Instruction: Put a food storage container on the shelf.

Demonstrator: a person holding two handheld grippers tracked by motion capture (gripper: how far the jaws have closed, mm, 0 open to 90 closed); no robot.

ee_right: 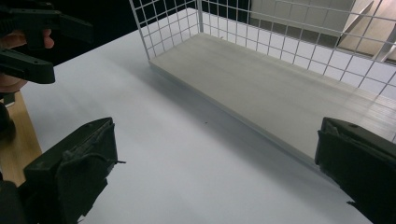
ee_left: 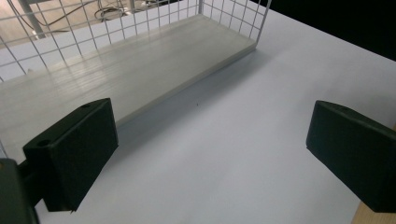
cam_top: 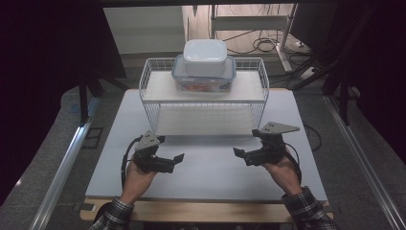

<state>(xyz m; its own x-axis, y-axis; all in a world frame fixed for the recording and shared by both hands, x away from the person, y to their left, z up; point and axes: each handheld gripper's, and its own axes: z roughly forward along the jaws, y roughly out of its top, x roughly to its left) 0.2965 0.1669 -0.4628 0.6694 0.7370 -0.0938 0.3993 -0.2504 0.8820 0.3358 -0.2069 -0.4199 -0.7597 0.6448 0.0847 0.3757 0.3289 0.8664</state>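
Both of my hands are sitting closest to the camera at the near edge of the bench (cam_top: 206,167), and I'm holding the left gripper (cam_top: 179,158) and right gripper (cam_top: 238,152) low over the white top, pointed in toward each other with bare surface between them. Jaws on both are spread wide with nothing in them, so I'm guessing this is my ready pose before reaching. What I'm going for, I think, is the clear container with the blue-rimmed lid (cam_top: 204,76) with a white tub (cam_top: 205,56) stacked on it, up on the top level of the white wire rack (cam_top: 148,79) at the far side. I'm keeping the grippers well apart from the rack, probably so there's room to lift.
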